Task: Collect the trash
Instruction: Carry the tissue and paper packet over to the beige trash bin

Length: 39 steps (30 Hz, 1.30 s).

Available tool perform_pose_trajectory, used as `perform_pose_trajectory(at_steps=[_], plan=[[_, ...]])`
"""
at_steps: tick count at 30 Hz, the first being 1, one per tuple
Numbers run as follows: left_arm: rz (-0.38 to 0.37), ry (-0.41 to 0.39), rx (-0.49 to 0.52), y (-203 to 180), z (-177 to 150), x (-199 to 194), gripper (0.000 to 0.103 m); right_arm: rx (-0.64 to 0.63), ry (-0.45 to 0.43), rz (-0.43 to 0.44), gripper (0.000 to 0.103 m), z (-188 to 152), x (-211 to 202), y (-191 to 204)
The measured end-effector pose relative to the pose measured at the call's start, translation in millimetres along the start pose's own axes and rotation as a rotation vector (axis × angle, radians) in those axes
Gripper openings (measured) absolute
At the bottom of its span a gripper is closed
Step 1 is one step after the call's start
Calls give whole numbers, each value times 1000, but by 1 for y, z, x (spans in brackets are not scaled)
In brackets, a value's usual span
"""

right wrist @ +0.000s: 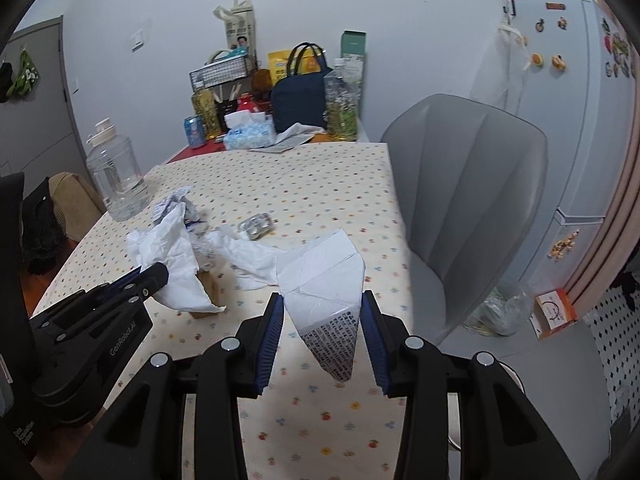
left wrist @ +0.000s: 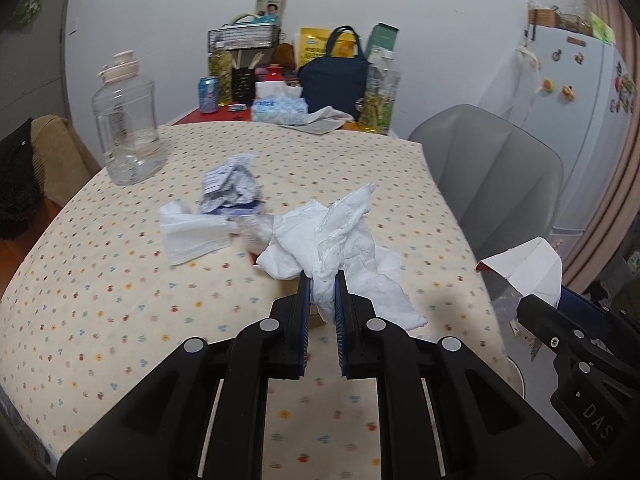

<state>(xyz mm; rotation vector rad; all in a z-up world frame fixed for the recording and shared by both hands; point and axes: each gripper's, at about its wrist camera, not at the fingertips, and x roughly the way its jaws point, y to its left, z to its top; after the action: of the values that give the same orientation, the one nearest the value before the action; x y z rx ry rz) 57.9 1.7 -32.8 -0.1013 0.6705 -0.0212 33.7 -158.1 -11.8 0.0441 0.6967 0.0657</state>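
Now both loads were up: left claw [left wrist: 323,280] pinched the crumpled white tissue [left wrist: 340,236], right claw [right wrist: 323,308] gripped the flattened white carton [right wrist: 324,280]; remaining crumpled paper scraps [left wrist: 230,190] lay upper left on the dotted tabletop [left wrist: 100,300].

A: Where does the left wrist camera look from?

B: Just behind its own fingers, angled down across the dotted tablecloth [left wrist: 120,320] toward the far wall. The clear jug [left wrist: 127,128] sits far left, the grey chair [left wrist: 492,176] far right.

A: And the right wrist one?

B: Same heading and tilt, from further right, so the chair [right wrist: 472,184] looms nearer and the fridge [right wrist: 576,120] shows fully.

A: What do they share?

B: The tabletop, jug [right wrist: 114,172], far clutter, and each sees the other's gripper at its edge.
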Motion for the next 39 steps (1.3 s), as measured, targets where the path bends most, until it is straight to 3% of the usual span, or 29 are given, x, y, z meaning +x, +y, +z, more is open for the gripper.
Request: perform_pose_trajectory(at_steps=[19, 39], plan=[[-163, 12, 187, -118, -3, 12, 12, 154, -35, -230, 39, -14, -37, -104], [-280, 87, 376, -252, -21, 54, 12, 356, 24, -376, 39, -43, -21, -231]])
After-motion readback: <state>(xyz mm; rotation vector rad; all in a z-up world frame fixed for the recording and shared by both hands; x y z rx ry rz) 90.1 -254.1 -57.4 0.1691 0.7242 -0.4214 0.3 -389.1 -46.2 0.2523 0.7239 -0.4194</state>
